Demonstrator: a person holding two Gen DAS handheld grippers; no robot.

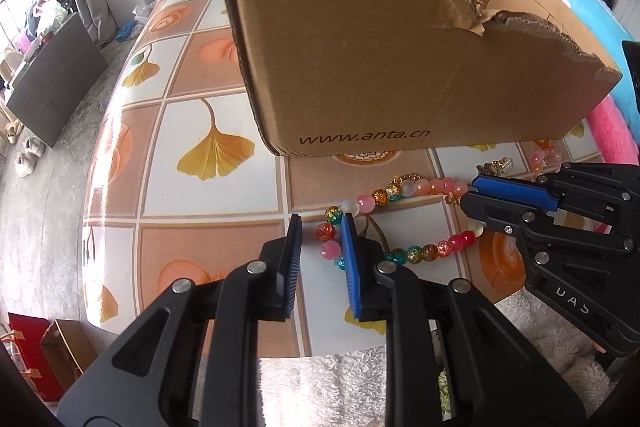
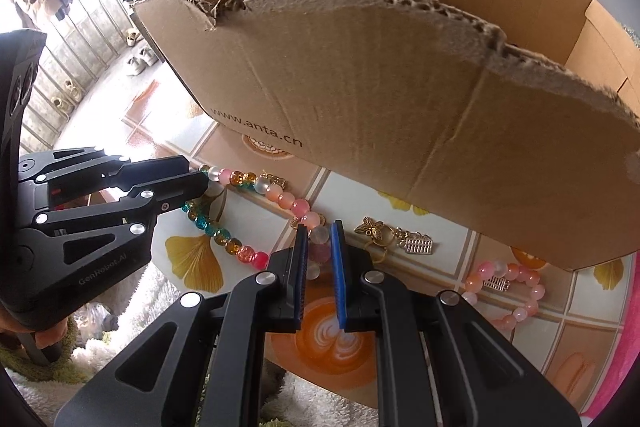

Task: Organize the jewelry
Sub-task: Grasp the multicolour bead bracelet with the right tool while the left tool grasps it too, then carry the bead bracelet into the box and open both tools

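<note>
Beaded necklace (image 1: 400, 223) of pink, orange, teal, red and frosted-white beads, lying in a loose loop flat on the tiled tablecloth just in front of the box's printed wall. Open cardboard box (image 1: 392, 67), brown, torn along its near top edge and printed "www.anta.cn", standing upright at 12 o'clock of the necklace. In the right wrist view, a gold butterfly charm (image 2: 374, 229) with a small silver abacus pendant lies at 3 o'clock of the necklace, and a pink bead bracelet (image 2: 508, 293) lies further toward 4 o'clock, near the box's right end.
</note>
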